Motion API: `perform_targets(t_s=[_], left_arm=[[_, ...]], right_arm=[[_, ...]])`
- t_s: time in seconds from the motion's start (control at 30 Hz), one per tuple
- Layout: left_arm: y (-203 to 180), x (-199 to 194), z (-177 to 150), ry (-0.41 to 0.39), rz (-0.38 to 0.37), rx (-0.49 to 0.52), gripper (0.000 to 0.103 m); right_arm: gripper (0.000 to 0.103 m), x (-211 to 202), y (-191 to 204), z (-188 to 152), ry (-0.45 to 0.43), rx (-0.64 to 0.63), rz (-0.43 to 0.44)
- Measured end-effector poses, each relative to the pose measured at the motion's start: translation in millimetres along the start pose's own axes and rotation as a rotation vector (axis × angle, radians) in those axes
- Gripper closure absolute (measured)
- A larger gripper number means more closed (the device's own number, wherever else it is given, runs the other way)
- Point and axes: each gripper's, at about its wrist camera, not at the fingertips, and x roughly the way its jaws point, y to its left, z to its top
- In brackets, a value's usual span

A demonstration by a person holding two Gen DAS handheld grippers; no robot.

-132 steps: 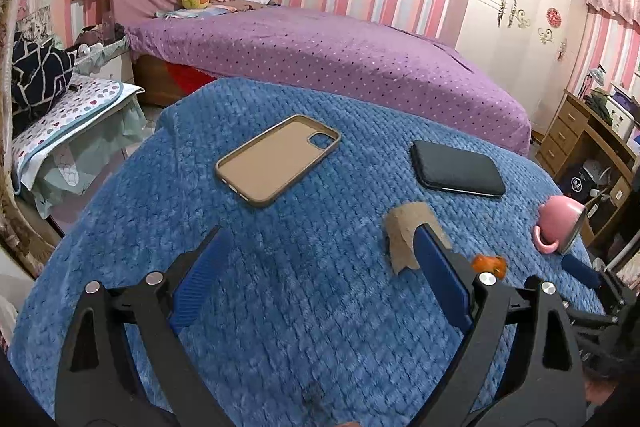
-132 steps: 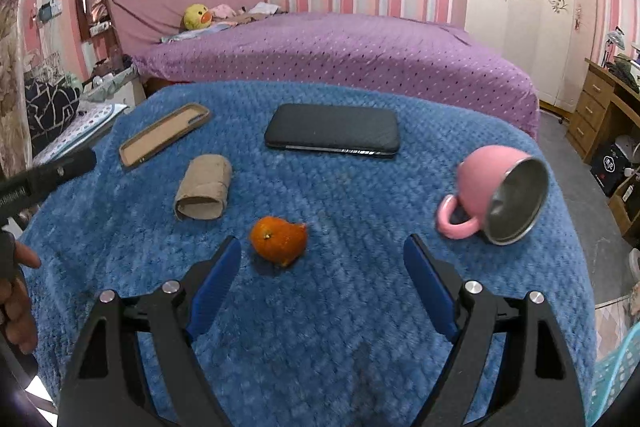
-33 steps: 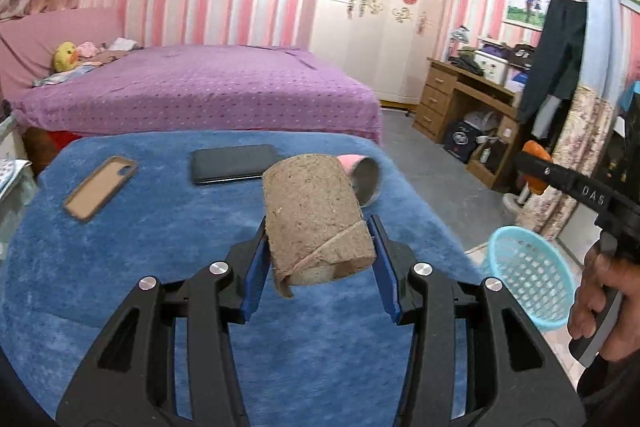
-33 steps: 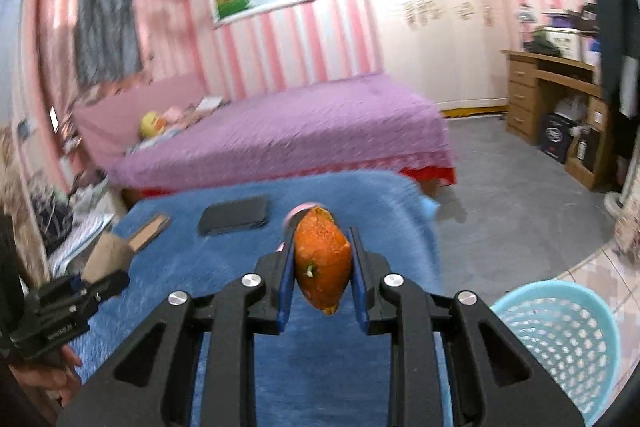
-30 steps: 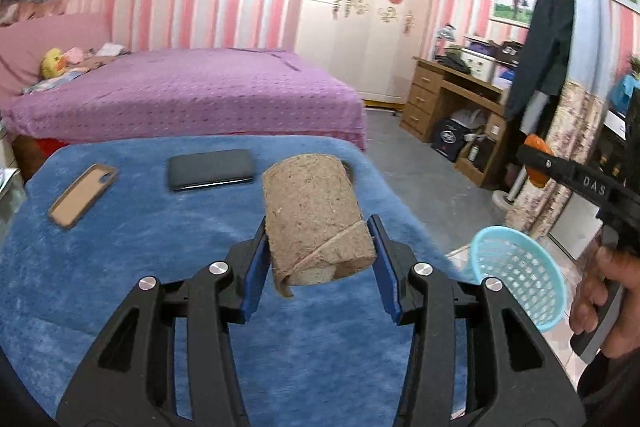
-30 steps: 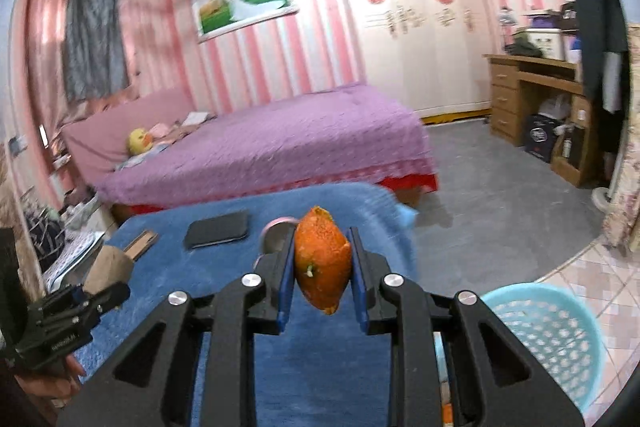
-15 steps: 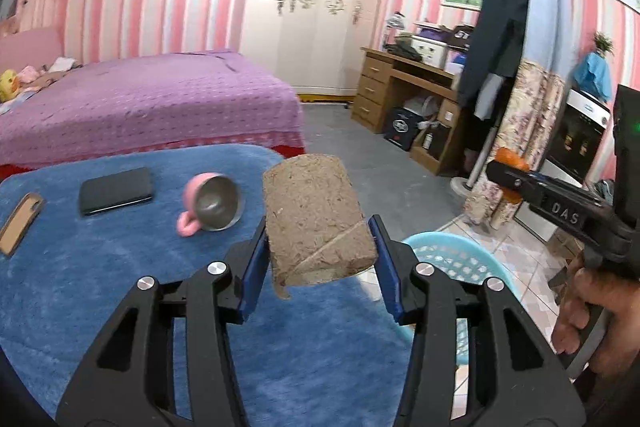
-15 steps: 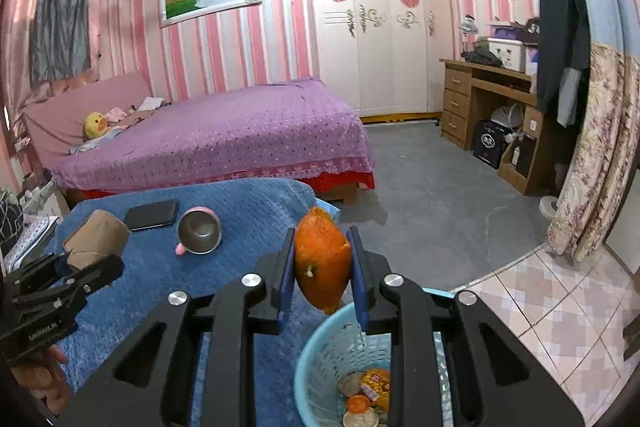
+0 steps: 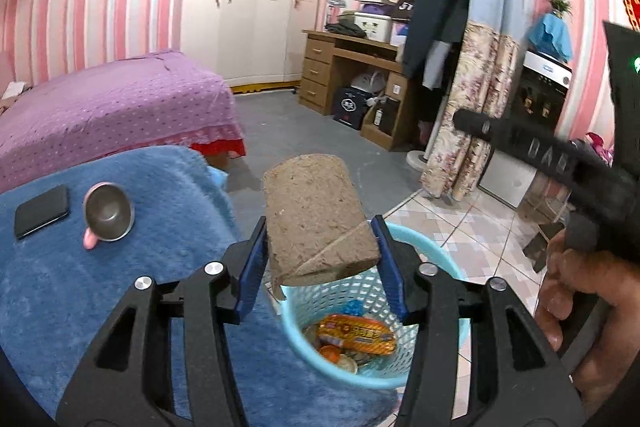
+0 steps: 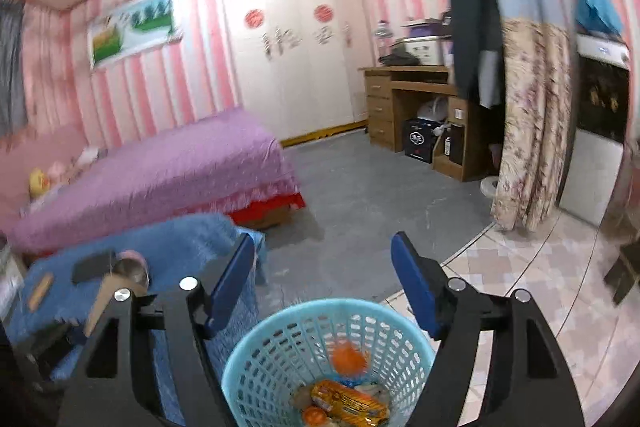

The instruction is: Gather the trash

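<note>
With the right gripper [image 10: 322, 281] wide open and empty above the blue basket [image 10: 256, 351], the left gripper [image 9: 320, 259] clamps the cardboard roll [image 9: 316, 215] above its rim, needing only release.

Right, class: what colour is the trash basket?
Light blue, an openwork plastic basket; it shows best in the right wrist view.
</note>
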Motion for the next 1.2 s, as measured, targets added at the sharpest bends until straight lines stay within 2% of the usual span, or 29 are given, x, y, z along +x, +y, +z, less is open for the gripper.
perform_targets(t_s=[0.03, 0.07, 0.1, 0.17, 0.23, 0.37, 0.43, 0.47, 0.53, 0.57, 0.67, 0.83, 0.97, 1.03, 1.2], left_arm=[[-3, 2, 1, 0.003, -0.003, 0.001, 0.045], [-9, 7, 2, 0.014, -0.008, 0.008, 0.03], [-14, 10, 4, 0.016, 0.004, 0.021, 0.024], [-16, 9, 8, 0.004, 0.028, 0.032, 0.02], [-8, 3, 10, -0.008, 0.035, 0.025, 0.018], [31, -17, 8, -0.015, 0.112, -0.012, 0.013], [61, -39, 0, -0.038, 0.182, -0.033, 0.006], [72, -48, -4, -0.048, 0.221, -0.035, 0.006], [104, -76, -17, -0.061, 0.359, -0.024, 0.006], [117, -86, -22, -0.066, 0.404, -0.023, 0.006], [165, -129, -43, -0.085, 0.54, -0.074, 0.005], [227, -179, -80, -0.117, 0.687, -0.159, 0.005], [254, -199, -93, -0.134, 0.696, -0.204, 0.005], [264, -205, -99, -0.144, 0.711, -0.21, 0.005], [286, -210, -105, -0.157, 0.691, -0.265, 0.005]], right_arm=[[0.032, -4, -7, 2, -0.023, 0.028, -0.019], [0.032, -8, -11, 3, -0.04, 0.049, -0.033], [0.032, -10, -15, 5, -0.05, 0.057, -0.049], [0.032, -12, -18, 6, -0.06, 0.047, -0.081], [0.032, -12, -14, 5, -0.062, 0.025, -0.076], [0.032, -11, 6, 2, -0.071, -0.016, 0.022], [0.026, -11, 25, -2, -0.07, -0.049, 0.054], [0.025, -7, 45, -6, -0.066, -0.101, 0.03], [0.02, -1, 76, -16, -0.051, -0.198, 0.025], [0.02, 1, 88, -20, -0.041, -0.227, 0.035], [0.015, 6, 130, -38, 0.006, -0.265, 0.137], [0.014, 7, 199, -81, 0.136, -0.208, 0.362], [0.014, -7, 252, -114, 0.122, -0.315, 0.413], [0.013, -12, 267, -122, 0.112, -0.345, 0.42], [0.012, -24, 288, -135, 0.092, -0.328, 0.446]])
